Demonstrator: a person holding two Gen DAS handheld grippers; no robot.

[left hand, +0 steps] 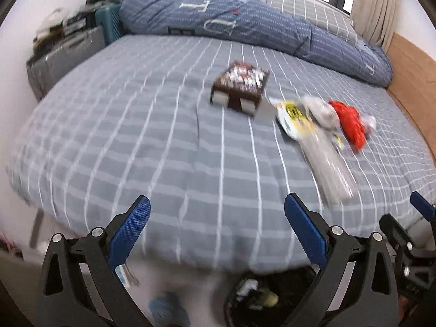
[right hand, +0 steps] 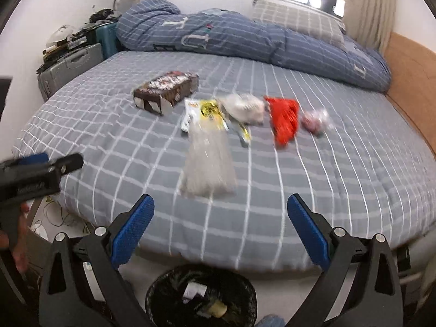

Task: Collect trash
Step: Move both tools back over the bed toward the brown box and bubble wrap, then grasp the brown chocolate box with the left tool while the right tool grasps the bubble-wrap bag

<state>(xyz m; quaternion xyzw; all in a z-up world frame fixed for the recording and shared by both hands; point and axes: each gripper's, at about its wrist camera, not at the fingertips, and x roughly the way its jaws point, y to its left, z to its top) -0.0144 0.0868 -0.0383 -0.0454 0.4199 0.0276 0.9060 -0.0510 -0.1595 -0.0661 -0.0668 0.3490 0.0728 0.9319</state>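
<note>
Trash strewn mid-bed on grey checked bedsheet (right hand: 313,190): brown printed cardboard box (right hand: 166,91) far left; clear plastic bag with yellow-and-white label (right hand: 208,152) near centre, touching crumpled white wrapper (right hand: 244,107); red crumpled plastic bag (right hand: 283,121) to the right; small clear wrapper with pinkish contents (right hand: 316,121) rightmost. Black-lined round waste bin (right hand: 201,294) on floor at near bed edge, some scraps inside. Left gripper (left hand: 216,229) wide open, empty, above near bed edge. Right gripper (right hand: 220,229) wide open, empty, above bin. Rolled blue striped duvet (right hand: 245,41) along far side. Frames motion-blurred.
</note>
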